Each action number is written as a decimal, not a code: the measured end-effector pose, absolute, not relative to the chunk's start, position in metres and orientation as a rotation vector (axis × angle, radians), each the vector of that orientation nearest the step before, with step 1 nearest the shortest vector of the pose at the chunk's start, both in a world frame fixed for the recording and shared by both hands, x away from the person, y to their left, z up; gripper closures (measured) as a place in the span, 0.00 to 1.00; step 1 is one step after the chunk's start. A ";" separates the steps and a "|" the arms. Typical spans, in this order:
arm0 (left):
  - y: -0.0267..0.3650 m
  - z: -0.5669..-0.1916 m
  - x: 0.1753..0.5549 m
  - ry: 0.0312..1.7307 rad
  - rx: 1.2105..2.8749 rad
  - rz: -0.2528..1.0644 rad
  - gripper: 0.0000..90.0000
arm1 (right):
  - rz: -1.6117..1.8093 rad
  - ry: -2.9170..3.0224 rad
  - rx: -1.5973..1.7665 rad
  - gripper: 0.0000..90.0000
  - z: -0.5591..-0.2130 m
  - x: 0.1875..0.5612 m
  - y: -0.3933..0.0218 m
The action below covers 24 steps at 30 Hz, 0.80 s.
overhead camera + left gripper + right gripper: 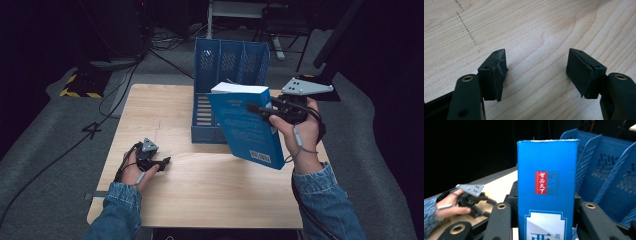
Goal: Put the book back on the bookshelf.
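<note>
A thick blue book [248,131] with a white page edge hangs tilted above the table's right side, just in front of the blue file rack [231,67]. My right gripper [264,110] is shut on it near its upper right edge. The right gripper view has the book's spine [547,170] standing upright between the two black jaws of that gripper [546,201], with the rack's dividers [604,170] close behind on the right. My left gripper [161,163] rests low on the wooden table [165,115] at the left. Its jaws [536,65] stand open over bare wood with nothing between them.
The rack has several upright slots and stands at the table's far middle. Dark floor with cables surrounds the table. A pencil line marks the wood [465,27] near the left gripper. The left hand and its gripper [471,195] lie far left in the right gripper view.
</note>
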<state>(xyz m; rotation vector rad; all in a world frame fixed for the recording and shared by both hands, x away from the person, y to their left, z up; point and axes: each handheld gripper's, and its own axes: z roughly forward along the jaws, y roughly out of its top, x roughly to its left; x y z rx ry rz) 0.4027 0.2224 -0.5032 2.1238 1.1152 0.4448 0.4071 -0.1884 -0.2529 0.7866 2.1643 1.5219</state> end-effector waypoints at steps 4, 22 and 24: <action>0.222 -0.503 0.403 1.116 2.124 0.444 0.37 | 1.520 2.137 0.793 0.68 -0.240 0.417 -0.192; 0.222 -0.503 0.403 1.115 2.121 0.437 0.36 | 1.538 2.053 0.849 0.68 -0.224 0.470 -0.213; 0.222 -0.503 0.403 1.116 2.120 0.437 0.36 | 1.537 2.037 0.863 0.68 -0.225 0.475 -0.217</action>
